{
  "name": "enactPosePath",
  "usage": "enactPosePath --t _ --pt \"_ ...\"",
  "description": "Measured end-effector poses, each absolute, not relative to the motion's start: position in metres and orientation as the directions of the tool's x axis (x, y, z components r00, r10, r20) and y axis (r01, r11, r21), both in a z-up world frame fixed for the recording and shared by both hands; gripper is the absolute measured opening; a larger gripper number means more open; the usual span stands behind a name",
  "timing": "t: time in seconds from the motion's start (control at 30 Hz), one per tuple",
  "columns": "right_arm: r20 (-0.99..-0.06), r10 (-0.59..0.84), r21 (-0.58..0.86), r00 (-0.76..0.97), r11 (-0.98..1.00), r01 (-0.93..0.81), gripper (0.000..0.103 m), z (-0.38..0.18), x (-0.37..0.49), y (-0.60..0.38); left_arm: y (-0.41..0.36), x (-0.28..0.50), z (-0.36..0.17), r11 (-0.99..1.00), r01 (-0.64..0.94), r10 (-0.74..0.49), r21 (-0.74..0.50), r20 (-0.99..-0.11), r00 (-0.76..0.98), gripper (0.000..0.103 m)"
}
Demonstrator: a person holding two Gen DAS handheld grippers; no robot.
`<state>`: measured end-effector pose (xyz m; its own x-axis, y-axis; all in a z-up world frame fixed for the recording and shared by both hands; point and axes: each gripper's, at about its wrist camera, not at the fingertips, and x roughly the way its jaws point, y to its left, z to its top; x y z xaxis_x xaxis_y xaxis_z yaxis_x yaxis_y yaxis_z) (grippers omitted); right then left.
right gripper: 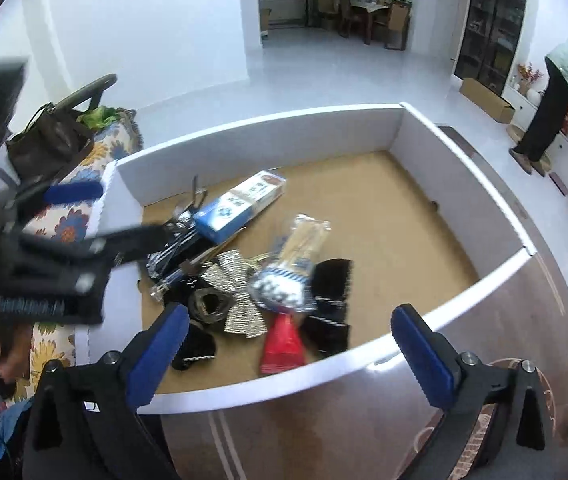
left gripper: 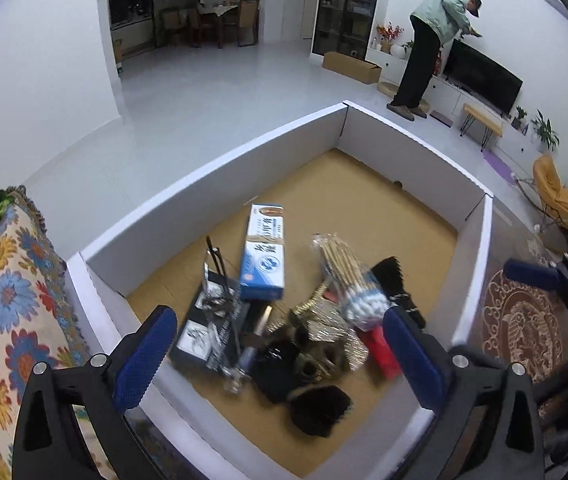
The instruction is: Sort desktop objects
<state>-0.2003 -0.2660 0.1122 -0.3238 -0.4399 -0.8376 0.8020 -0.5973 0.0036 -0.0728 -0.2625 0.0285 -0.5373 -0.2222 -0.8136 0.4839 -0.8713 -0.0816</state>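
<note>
We hold both grippers above a white-walled box with a brown cardboard floor. The left gripper has its blue fingers spread wide, nothing between them; the right gripper is likewise wide open and empty. The objects lie heaped toward the box's near-left corner: a blue-and-white carton, a bag of cotton swabs, a silver bow, a red packet and black pieces. A floral cloth lies left of the box. Across the room's pale floor, a person bends over a television.

Blurred left hand-held gripper perhaps hides the glasses.
</note>
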Motion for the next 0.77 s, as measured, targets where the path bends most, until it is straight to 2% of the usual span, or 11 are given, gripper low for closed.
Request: enactPosePath --t 0.27,0.37,0.53,0.77 --pt "-0.865 -0.362 -0.038 -0.346 -0.641 0.767 0.102 0.101 -0.226 -0.265 -0.243 -0.066 0.037 -0.834 0.551 -0.343 0.004 -0.787 -0.513 0.103" --pt "-0.869 -0.352 -0.041 -0.348 -0.649 0.759 0.102 0.092 -0.234 -0.267 -0.246 -0.063 0.043 -0.816 0.578 -0.37 0.001 -0.77 -0.52 0.103" --pt "-0.875 -0.329 -0.058 -0.356 -0.657 0.751 0.102 0.08 -0.241 -0.269 -0.255 -0.064 0.047 -0.807 0.589 -0.341 -0.035 -0.787 -0.514 0.103" --pt "-0.872 -0.306 -0.103 -0.381 -0.647 0.755 0.102 0.076 -0.243 -0.278 -0.255 -0.059 0.052 -0.758 0.652 -0.423 -0.019 -0.747 -0.513 0.103"
